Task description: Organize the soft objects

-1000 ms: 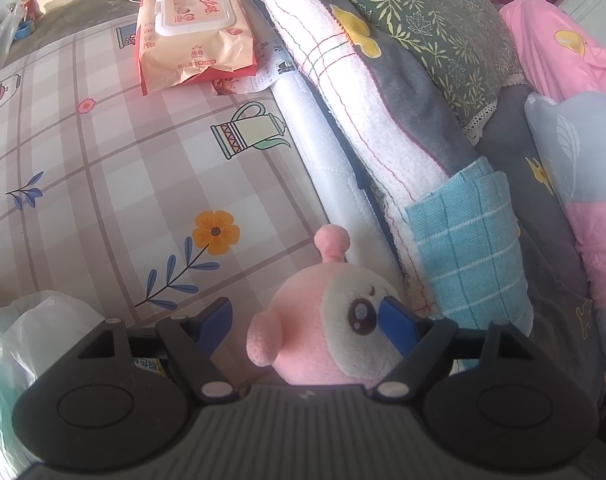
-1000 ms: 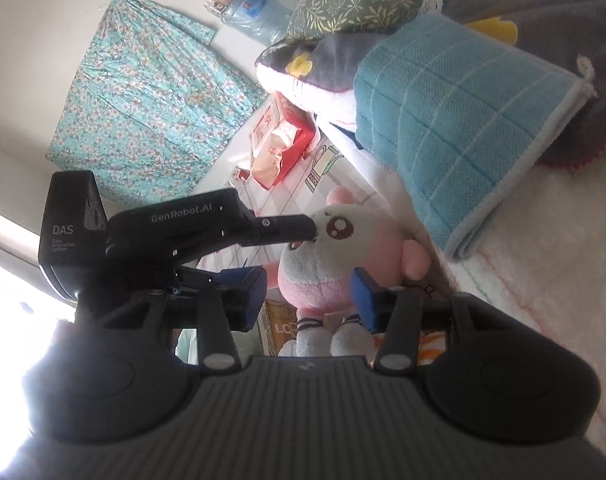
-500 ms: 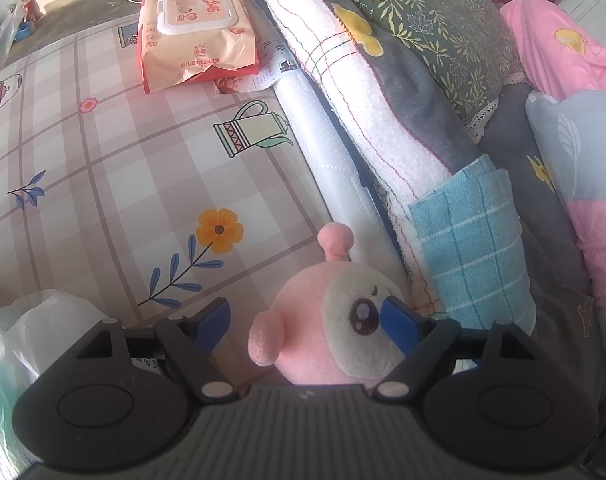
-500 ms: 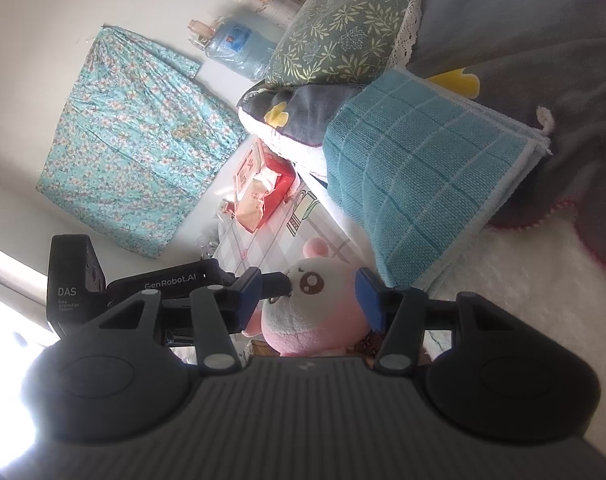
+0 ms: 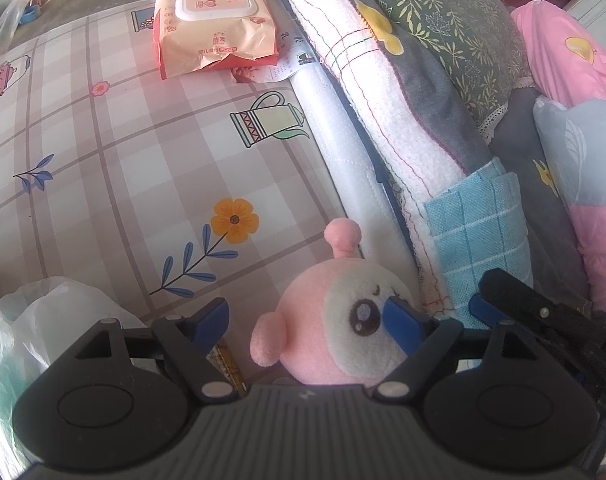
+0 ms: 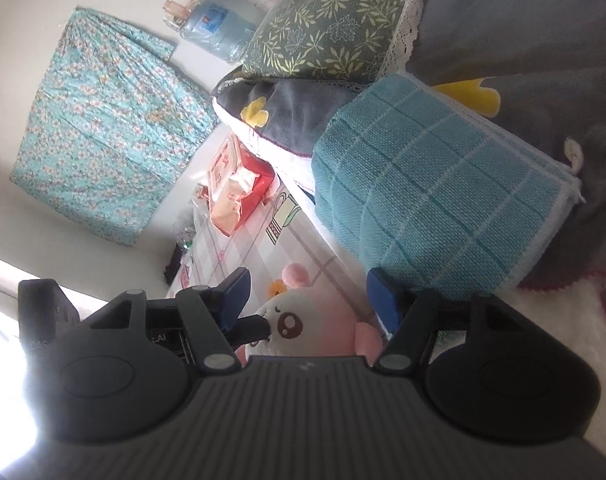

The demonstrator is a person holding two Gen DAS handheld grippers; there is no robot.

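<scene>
Covering most of the left wrist frame, a checked tablecloth (image 5: 115,168) printed with flowers and jugs spreads from the upper left to the centre. Bedding is stacked along the right side: a grey blanket (image 5: 431,80) with yellow flowers, a green leaf-print pillow (image 5: 443,12) above it, and a folded blue towel (image 5: 475,240) lying on the pile at lower right. A pack of wet wipes (image 5: 211,20) rests at top centre of the cloth. A white plastic bag (image 5: 35,320) sits at lower left.

The pink plush toy (image 5: 339,320) sits at bottom centre, by the edge of the bedding. The left gripper (image 5: 305,318) stands with jaws apart on either side of the toy's head, its right pad against the toy's face and the left pad clear of it. In the right wrist frame, the right gripper (image 6: 307,292) likewise stands with jaws apart, above the toy (image 6: 303,328), clamping nothing.
</scene>
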